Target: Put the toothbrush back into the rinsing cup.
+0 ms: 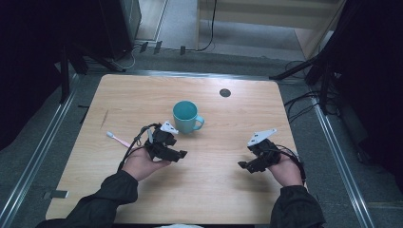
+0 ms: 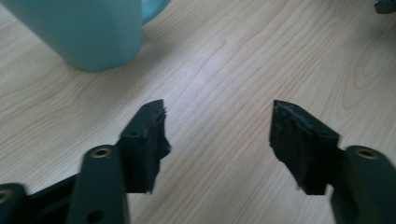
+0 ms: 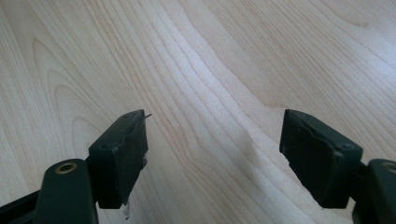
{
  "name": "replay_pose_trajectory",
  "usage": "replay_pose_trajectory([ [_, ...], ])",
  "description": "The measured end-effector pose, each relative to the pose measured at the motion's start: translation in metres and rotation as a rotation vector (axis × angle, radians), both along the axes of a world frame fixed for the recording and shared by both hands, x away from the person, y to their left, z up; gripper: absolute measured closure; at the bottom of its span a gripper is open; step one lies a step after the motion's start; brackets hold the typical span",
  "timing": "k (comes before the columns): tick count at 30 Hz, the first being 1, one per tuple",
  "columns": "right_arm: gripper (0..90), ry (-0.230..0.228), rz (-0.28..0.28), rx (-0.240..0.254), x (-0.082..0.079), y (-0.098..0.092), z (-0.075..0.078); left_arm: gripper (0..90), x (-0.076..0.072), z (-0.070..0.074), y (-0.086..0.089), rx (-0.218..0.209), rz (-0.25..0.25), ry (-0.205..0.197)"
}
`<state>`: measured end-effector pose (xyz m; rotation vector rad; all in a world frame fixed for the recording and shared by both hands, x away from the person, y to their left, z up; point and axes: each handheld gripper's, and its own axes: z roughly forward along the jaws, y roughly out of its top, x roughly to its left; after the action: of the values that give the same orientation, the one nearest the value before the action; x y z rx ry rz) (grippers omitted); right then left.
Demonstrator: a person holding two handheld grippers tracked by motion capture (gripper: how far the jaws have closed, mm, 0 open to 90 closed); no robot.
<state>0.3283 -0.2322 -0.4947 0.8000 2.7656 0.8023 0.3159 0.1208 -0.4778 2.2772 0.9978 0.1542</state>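
Teal mug (image 1: 185, 116) sits mid-table, toothbrush (image 1: 118, 138) toward the left edge, its long axis running diagonally. Left tongs (image 1: 177, 154) are released with nothing between them, right beside the mug, so that hand's nearer. Right tongs (image 1: 248, 166) are also spread wide, well apart from both.

Teal mug (image 1: 185, 116), stood upright on the wooden table (image 1: 237, 199), mouth open upward, inside the same teal as the outside. Handle turned toward the right edge and slightly toward the near edge. Set about midway between the left and right edges, somewhat nearer the far edge than the near one. In the left gripper view, lower wall and part of the handle seen at the upper left (image 2: 88, 32), base flat on the wood.

Pink-handled toothbrush (image 1: 119, 139), lying flat, left of the mug and well apart from it, pale head toward the left edge, handle slanting toward the near edge.
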Motion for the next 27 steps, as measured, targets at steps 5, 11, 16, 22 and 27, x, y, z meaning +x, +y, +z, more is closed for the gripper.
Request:
replay_pose_trajectory([
  [5, 23.8, -0.005, 0.004, 0.004, 0.001, 0.0, 0.0, 46.0, 0.002, -0.001, 0.002, 0.019, -0.006, 0.023],
  [11, 23.8, -0.002, 0.008, 0.0, 0.001, 0.0, 0.0, 49.6, 0.005, 0.001, 0.004, 0.014, -0.003, 0.033],
  [16, 23.8, -0.001, 0.014, 0.002, 0.003, 0.002, 0.0, 50.2, 0.006, 0.0, 0.008, 0.019, 0.01, 0.068],
  [22, 23.8, 0.0, 0.015, 0.001, 0.003, 0.003, 0.0, 50.1, 0.006, 0.002, 0.011, 0.013, 0.016, 0.066],
  [27, 23.8, 0.003, 0.016, 0.001, 0.003, 0.003, -0.001, 49.4, 0.006, 0.002, 0.011, 0.012, 0.015, 0.071],
])
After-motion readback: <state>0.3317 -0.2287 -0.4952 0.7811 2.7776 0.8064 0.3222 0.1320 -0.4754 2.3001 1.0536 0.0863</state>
